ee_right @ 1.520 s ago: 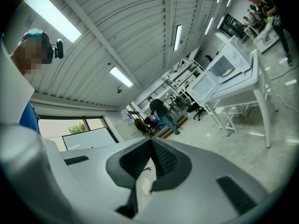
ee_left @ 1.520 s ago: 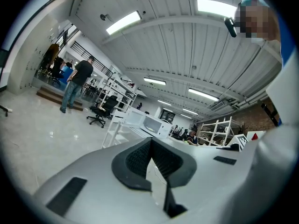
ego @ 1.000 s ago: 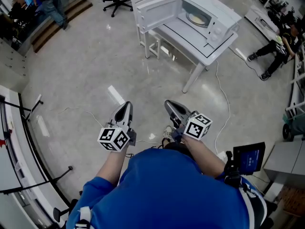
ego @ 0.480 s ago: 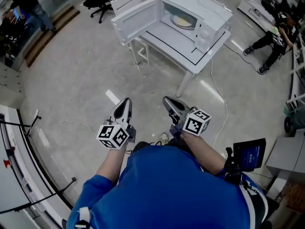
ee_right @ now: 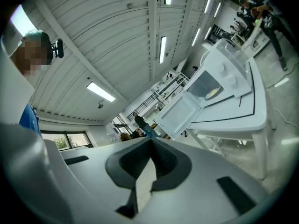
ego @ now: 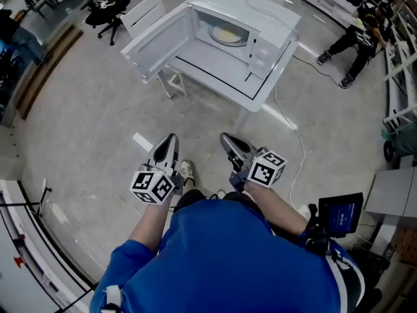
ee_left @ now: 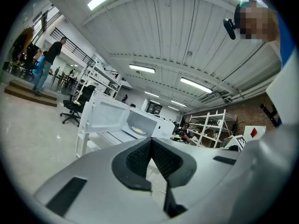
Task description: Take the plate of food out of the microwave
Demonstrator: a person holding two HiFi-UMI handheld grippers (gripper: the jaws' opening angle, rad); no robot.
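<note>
The plate of food point(ego: 227, 35) sits on the turntable inside the microwave point(ego: 251, 2). The microwave stands on a white counter point(ego: 218, 77) at 12 o'clock in the head view, well apart from both tools. Its door point(ego: 156, 41) is swung wide open toward 10 o'clock. The left gripper point(ego: 170, 141) and right gripper point(ego: 227, 141) are held level side by side over the floor. Each has its fingers pressed together tip to tip with nothing between them, as each gripper's own view shows. From the right gripper the plate lies almost straight ahead at 12 o'clock. From the left gripper it lies toward 1 o'clock, and the open door's free edge stands close to that line. The plate is round, so it has no long axis to line up with. The right gripper looks to have the slightly shorter and clearer path into the cavity, and both sets of fingers must part before either can take the rim.
</note>
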